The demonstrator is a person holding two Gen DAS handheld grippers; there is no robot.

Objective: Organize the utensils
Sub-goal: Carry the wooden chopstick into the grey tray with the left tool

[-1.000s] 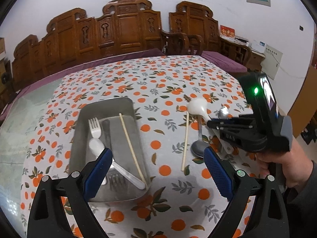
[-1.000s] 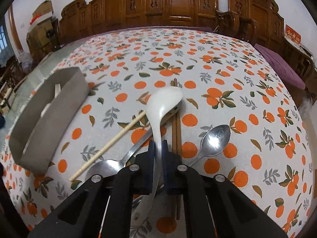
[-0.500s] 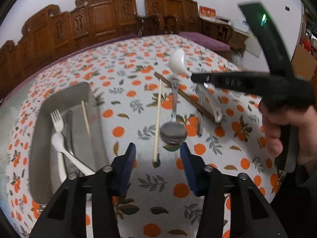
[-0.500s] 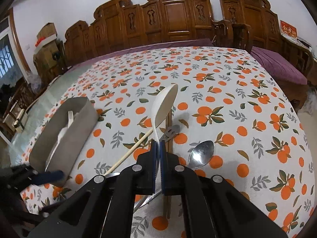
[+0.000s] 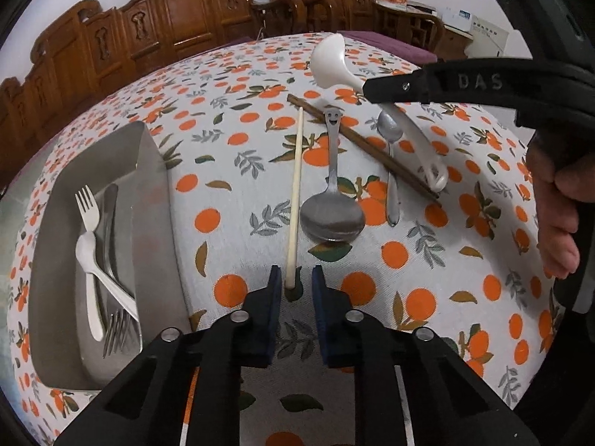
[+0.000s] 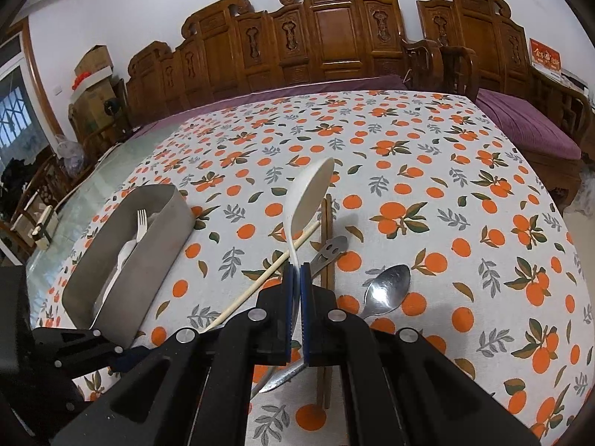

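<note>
My right gripper (image 6: 296, 273) is shut on the handle of a white ladle spoon (image 6: 308, 193) and holds it above the table; it also shows in the left wrist view (image 5: 329, 63). My left gripper (image 5: 293, 278) is open, low over the table, its pads either side of the near end of a pale chopstick (image 5: 294, 193). A grey metal tray (image 5: 148, 200) at the left holds a white fork (image 5: 87, 206), a white spoon, a metal fork and a chopstick. A large metal spoon (image 5: 333, 215), a small metal spoon (image 5: 390, 137) and dark chopsticks (image 5: 364, 148) lie on the cloth.
The table carries an orange-print cloth (image 5: 230, 111). Carved wooden chairs (image 6: 334, 33) stand behind it. A purple cushion (image 6: 528, 126) is at the right. The right-hand gripper body (image 5: 483, 85) and the hand on it cross the upper right of the left view.
My left gripper moved right from over the tray to the pale chopstick's near end and narrowed around it. My right gripper lifted the white ladle spoon higher off the table.
</note>
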